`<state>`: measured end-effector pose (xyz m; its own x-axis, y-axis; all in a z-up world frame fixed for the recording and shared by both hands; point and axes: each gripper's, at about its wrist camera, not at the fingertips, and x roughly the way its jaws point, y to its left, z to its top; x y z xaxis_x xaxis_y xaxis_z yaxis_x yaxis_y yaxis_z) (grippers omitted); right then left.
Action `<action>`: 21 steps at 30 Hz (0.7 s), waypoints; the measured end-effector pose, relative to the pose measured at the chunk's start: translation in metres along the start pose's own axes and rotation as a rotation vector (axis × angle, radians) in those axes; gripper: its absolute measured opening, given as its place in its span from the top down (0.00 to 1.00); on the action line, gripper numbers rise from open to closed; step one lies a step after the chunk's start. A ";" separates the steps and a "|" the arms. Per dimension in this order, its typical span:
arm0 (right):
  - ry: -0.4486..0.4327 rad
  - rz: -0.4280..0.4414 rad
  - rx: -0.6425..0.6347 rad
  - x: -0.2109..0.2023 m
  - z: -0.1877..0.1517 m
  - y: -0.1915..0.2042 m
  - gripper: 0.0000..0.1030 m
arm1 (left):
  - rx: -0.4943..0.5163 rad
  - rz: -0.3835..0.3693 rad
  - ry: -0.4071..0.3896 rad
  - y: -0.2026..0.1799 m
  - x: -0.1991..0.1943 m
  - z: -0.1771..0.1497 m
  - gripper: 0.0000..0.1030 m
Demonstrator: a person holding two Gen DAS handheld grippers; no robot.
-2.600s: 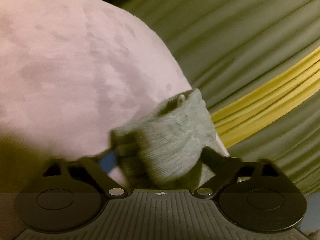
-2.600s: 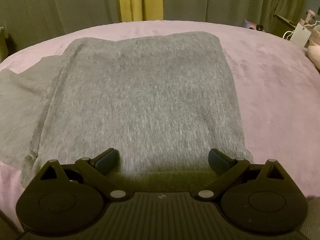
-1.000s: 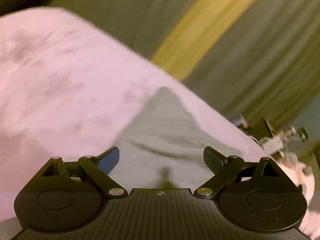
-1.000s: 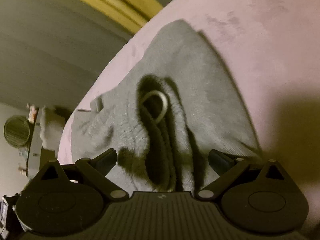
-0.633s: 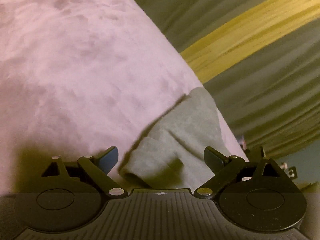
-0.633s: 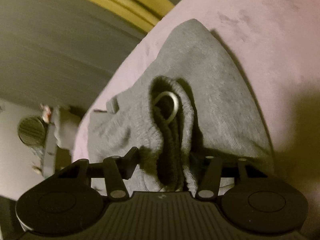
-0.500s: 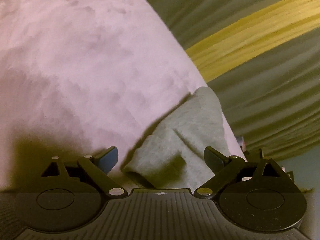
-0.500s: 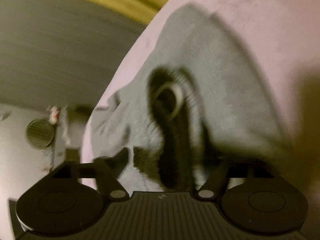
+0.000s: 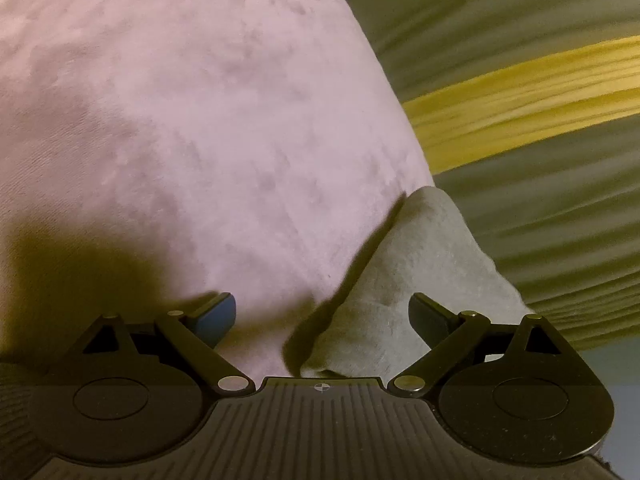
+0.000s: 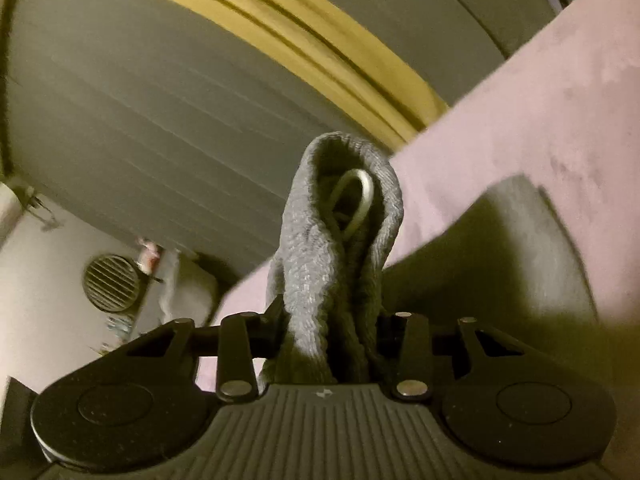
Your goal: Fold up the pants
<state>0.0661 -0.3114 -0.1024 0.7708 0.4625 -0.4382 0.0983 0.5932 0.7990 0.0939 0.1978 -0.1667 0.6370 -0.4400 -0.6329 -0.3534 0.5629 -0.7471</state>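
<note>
The grey knit pants [image 10: 332,248] stand bunched between the fingers of my right gripper [image 10: 330,322]. Its jaws are closing and the pads press on the fabric from both sides. A pale drawstring loop [image 10: 360,196] shows inside the raised fold, which is held up off the pink bed cover [image 10: 520,100]. In the left wrist view, another folded part of the pants [image 9: 420,272] lies on the cover [image 9: 200,120]. My left gripper [image 9: 320,308] is open just above it. The fabric sits near the right finger, with nothing gripped.
Grey-green curtains [image 9: 520,20] with a yellow stripe [image 9: 520,92] hang past the far edge of the bed. A round slatted vent or fan [image 10: 112,282] and small clutter stand at the left beyond the bed. Dark shadows of the grippers fall on the cover.
My right gripper went from wide open to pressed on the bunched pants and lifted them off the bed. My left gripper sank toward the cover and rolled, staying open.
</note>
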 end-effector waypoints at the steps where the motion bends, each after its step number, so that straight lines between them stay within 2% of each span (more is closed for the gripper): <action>1: 0.008 -0.088 -0.034 0.000 0.000 -0.009 0.25 | 0.006 0.005 0.003 0.000 0.003 0.000 0.06; 2: 0.014 -0.217 -0.081 0.000 -0.003 -0.015 0.14 | 0.015 0.013 0.006 -0.002 0.003 0.000 0.06; 3: 0.000 -0.344 -0.124 -0.002 -0.006 -0.021 0.10 | 0.028 0.019 0.009 -0.004 0.004 -0.001 0.06; 4: -0.017 -0.440 -0.160 -0.006 -0.009 -0.025 0.10 | 0.048 0.025 0.015 -0.007 0.004 -0.002 0.06; 5: -0.037 -0.472 -0.167 -0.012 -0.013 -0.029 0.10 | 0.079 0.035 0.020 -0.011 0.004 -0.004 0.06; 9: -0.054 -0.331 -0.098 -0.021 -0.024 -0.026 0.10 | 0.240 0.076 0.001 -0.039 0.005 -0.014 0.06; 13: -0.052 -0.198 -0.170 -0.010 -0.031 0.008 0.13 | 0.364 0.075 0.039 -0.065 0.018 -0.030 0.06; 14: -0.055 -0.168 -0.192 -0.005 -0.033 0.016 0.18 | 0.400 0.093 0.059 -0.071 0.025 -0.035 0.06; 16: -0.016 -0.150 -0.234 0.010 -0.039 0.025 0.45 | 0.472 0.153 0.085 -0.078 0.037 -0.044 0.06; 18: 0.083 -0.208 -0.259 0.036 -0.054 0.028 0.56 | 0.518 0.220 0.137 -0.079 0.050 -0.051 0.06; 20: 0.178 -0.300 -0.273 0.053 -0.069 0.012 0.67 | 0.542 0.213 0.204 -0.078 0.056 -0.055 0.05; 21: 0.193 -0.325 -0.276 0.057 -0.073 0.006 0.84 | 0.548 0.213 0.213 -0.079 0.057 -0.056 0.05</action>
<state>0.0646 -0.2331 -0.1523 0.5942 0.3221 -0.7371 0.1242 0.8686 0.4796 0.1194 0.0891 -0.1548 0.4205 -0.3765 -0.8255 -0.0187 0.9061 -0.4227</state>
